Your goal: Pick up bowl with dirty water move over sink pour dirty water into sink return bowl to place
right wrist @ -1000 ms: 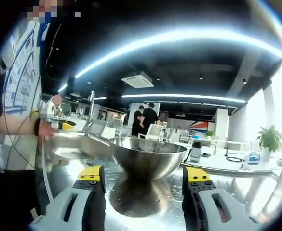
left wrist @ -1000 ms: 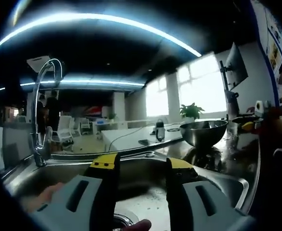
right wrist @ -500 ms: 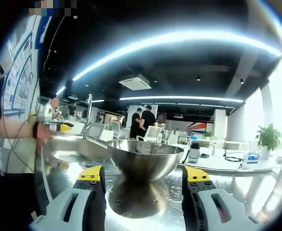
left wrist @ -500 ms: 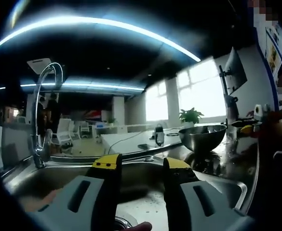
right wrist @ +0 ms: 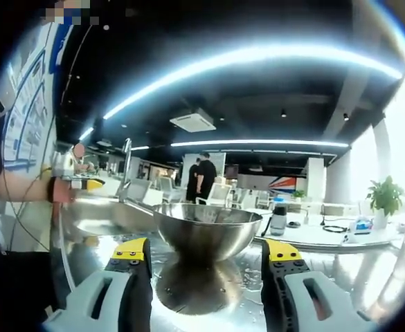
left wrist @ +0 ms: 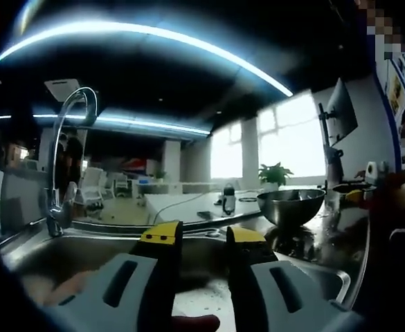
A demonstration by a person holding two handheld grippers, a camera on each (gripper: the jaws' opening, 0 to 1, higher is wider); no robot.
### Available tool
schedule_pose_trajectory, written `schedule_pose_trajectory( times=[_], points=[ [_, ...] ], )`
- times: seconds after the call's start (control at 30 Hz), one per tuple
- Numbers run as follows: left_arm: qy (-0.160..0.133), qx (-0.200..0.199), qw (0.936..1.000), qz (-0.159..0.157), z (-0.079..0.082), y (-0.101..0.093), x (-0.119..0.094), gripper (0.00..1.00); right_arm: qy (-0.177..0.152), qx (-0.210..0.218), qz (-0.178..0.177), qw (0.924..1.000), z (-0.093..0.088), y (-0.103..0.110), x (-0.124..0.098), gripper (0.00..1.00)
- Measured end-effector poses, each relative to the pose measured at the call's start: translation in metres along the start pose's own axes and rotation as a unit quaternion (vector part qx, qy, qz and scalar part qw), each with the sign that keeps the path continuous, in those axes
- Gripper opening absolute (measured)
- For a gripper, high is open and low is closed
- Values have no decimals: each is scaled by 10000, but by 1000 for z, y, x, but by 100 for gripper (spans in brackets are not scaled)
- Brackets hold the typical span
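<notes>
The steel bowl (right wrist: 205, 232) stands upright on the wet steel counter (right wrist: 354, 273), just ahead of my right gripper (right wrist: 207, 250). That gripper is open, its yellow-tipped jaws wide apart on either side of the bowl's foot and not touching it. My left gripper (left wrist: 203, 238) hangs over the sink (left wrist: 84, 252), its jaws a narrow gap apart with nothing between them. From the left gripper view the bowl (left wrist: 291, 206) sits on the counter to the right of the sink. The bowl's contents are hidden by its rim.
A tall curved faucet (left wrist: 60, 159) rises at the sink's left end. A monitor on an arm (left wrist: 340, 111) stands by the wall behind the bowl. A dark bottle (right wrist: 280, 218) and a plant (right wrist: 383, 200) sit on tables beyond. Two people (right wrist: 203, 181) stand far back.
My left gripper's jaws have drawn closer together over the sink. The right gripper and the bowl have barely moved; the views shifted slightly.
</notes>
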State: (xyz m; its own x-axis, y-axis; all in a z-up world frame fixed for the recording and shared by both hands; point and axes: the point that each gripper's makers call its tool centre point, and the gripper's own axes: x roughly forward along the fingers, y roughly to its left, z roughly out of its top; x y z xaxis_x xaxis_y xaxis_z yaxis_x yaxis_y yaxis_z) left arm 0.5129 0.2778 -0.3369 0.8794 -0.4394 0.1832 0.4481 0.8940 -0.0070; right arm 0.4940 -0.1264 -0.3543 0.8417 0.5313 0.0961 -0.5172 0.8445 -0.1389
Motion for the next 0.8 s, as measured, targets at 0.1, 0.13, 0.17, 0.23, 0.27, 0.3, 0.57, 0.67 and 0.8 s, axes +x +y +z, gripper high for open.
schedule_pose_trajectory(
  times=[0.1, 0.13, 0.17, 0.23, 0.27, 0.3, 0.57, 0.67, 0.8],
  points=[
    [-124, -79, 9999, -8, 4, -1, 1, 25, -10, -29, -24, 10000, 0, -1, 0, 58],
    [-285, -30, 9996, -26, 10, -2, 1, 25, -15, -42, -42, 10000, 0, -2, 0, 58],
    [-339, -54, 9994, -57, 11, -5, -1, 25, -8, -62, -60, 10000, -1, -3, 0, 58],
    [-347, -48, 9993, -107, 12, -6, -1, 25, 4, -68, -46, 10000, -1, -2, 0, 58],
    [-364, -75, 9992, -111, 13, -7, 0, 25, 2, -68, -38, 10000, -1, -2, 1, 58],
    [-373, -97, 9992, -101, 13, -7, 0, 26, 8, -65, -39, 10000, -1, -3, 0, 58],
    [-346, -166, 9992, -90, 12, -8, 0, 27, 11, -69, -108, 9999, -2, -6, 0, 57],
    [-304, -97, 9995, -86, 10, -8, -1, 28, 28, -90, -119, 9999, -2, -6, 0, 57],
    [-194, -17, 9998, -57, 6, -7, 0, 31, 35, -87, -103, 9999, -2, -6, 0, 56]
  ],
)
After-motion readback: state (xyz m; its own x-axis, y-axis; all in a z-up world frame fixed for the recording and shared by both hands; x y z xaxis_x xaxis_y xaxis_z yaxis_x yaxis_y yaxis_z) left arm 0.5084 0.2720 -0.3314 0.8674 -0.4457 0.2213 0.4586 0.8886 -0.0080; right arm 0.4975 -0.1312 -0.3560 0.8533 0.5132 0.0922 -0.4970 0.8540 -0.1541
